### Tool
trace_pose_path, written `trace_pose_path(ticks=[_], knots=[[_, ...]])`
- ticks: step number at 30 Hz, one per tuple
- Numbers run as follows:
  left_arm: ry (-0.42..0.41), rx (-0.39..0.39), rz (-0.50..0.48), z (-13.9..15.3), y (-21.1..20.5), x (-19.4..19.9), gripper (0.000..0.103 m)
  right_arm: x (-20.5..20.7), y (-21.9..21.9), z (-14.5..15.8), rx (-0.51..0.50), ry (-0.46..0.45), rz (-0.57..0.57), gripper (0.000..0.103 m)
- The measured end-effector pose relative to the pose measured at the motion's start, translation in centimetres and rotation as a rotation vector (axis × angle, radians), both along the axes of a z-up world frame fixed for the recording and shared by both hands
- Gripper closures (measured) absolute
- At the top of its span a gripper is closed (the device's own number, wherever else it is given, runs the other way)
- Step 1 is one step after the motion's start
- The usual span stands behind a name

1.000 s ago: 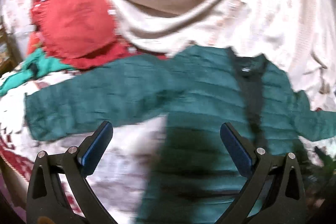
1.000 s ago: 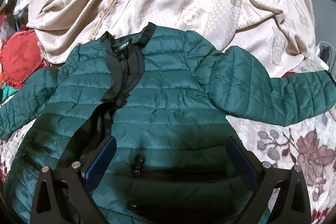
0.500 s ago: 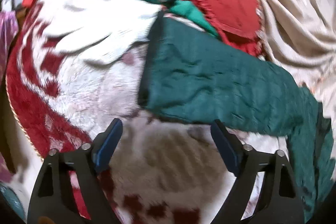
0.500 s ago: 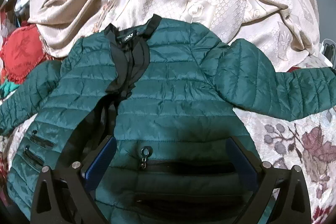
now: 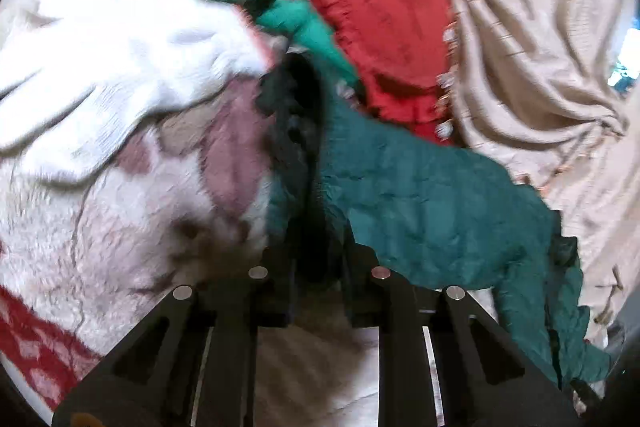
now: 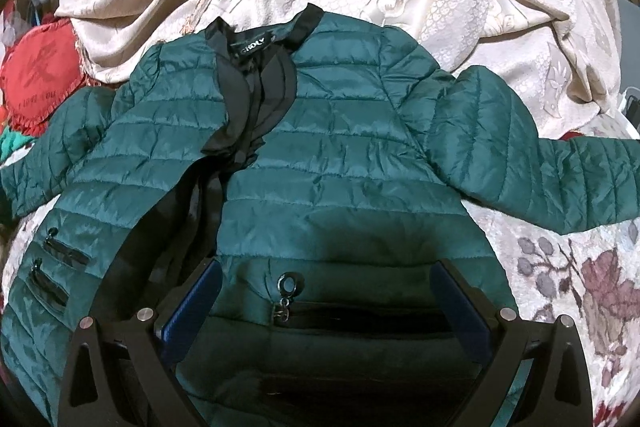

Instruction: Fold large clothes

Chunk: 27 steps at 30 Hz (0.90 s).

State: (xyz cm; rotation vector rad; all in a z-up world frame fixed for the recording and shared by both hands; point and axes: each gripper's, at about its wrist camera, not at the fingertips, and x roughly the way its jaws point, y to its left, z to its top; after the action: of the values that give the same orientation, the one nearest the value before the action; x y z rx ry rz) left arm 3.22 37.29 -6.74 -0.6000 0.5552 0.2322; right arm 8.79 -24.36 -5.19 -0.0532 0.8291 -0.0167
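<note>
Dark green quilted puffer jacket (image 6: 328, 163) spread front-up across the floral fleece blanket (image 6: 568, 275), collar toward the blanket's far edge. Left gripper (image 5: 316, 267) closing, pinching the jacket's sleeve cuff (image 5: 304, 155). Right gripper (image 6: 324, 307) spread wide over the hem pocket zipper (image 6: 288, 287).
</note>
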Motion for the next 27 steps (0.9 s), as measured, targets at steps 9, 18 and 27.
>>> trace_pose_path(ticks=[9, 18, 27], knots=[[0.038, -0.018, 0.031, -0.5, 2.0, 0.5, 0.075, 0.0, 0.0, 0.1, 0.004, 0.005, -0.003, 0.0], [0.131, 0.048, 0.046, 0.1, 1.3, 1.4, 0.088, -0.7, -1.3, 1.4, -0.026, -0.019, -0.061, 0.0], [-0.027, 0.093, -0.144, 6.4, -7.6, 3.5, 0.088, -1.8, -6.0, 2.6, 0.014, 0.043, -0.158, 0.0]])
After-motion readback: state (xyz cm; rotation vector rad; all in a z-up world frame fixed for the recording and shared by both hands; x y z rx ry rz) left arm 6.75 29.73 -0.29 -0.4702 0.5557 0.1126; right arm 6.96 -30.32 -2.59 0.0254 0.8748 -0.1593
